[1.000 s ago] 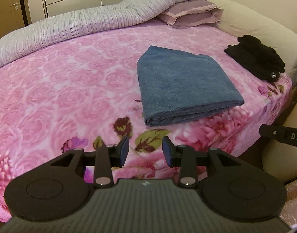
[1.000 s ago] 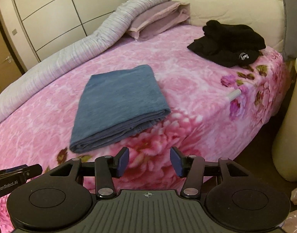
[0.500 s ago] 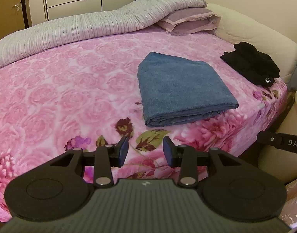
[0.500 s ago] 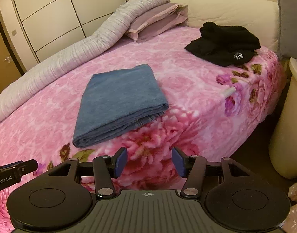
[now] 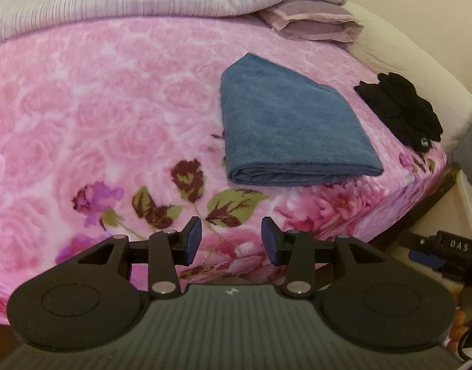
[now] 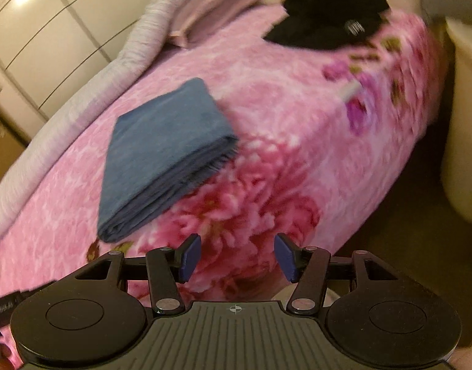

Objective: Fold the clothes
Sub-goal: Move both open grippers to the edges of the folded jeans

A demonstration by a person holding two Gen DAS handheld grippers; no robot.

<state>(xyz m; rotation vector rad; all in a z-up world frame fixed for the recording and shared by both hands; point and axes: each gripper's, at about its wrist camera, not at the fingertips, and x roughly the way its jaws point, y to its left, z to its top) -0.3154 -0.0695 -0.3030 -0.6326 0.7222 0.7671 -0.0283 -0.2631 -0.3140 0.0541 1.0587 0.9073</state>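
**Folded blue towel on the bed; both grippers empty, near the bed edge**

Folded blue towel (image 5: pixel 293 132) flat on the pink floral bedspread (image 5: pixel 112 108), close to the bed's near edge, thick fold toward the cameras. Left gripper (image 5: pixel 231 240) low before that edge, blue pads (image 5: pixel 192 240) spread apart with nothing between them, well short of the towel. Right gripper (image 6: pixel 237 257) likewise spread wide and empty, pads (image 6: pixel 191 257) over the bedspread's hanging side, apart from the towel (image 6: pixel 162 160).

Compared with half a second ago: towel unmoved on the bed, same folded shape. Left view now lower and nearer the bedspread, towel larger and further right in frame. Right view now rolled, bed edge running diagonally, much motion blur; gap between the right pads slightly wider than before. Left pad spacing about as before.

Seen only in the left view: dark leaf-and-rose print just in front of the towel, and a black device marked "DAS" (image 5: pixel 449 248) right of the bed edge. Seen only in the right view: white wardrobe doors (image 6: pixel 51 30) far behind the towel, a pale round container (image 6: pixel 464 123) beyond the bed's right side, and the towel's stacked layer edges at its near right corner. In both views: black garment (image 5: pixel 402 114) (image 6: pixel 325 18) heaped on the bedspread right of and beyond the towel, apart from it; lilac pillow (image 5: pixel 316 23) and striped grey quilt (image 5: pixel 143 0) behind the towel.
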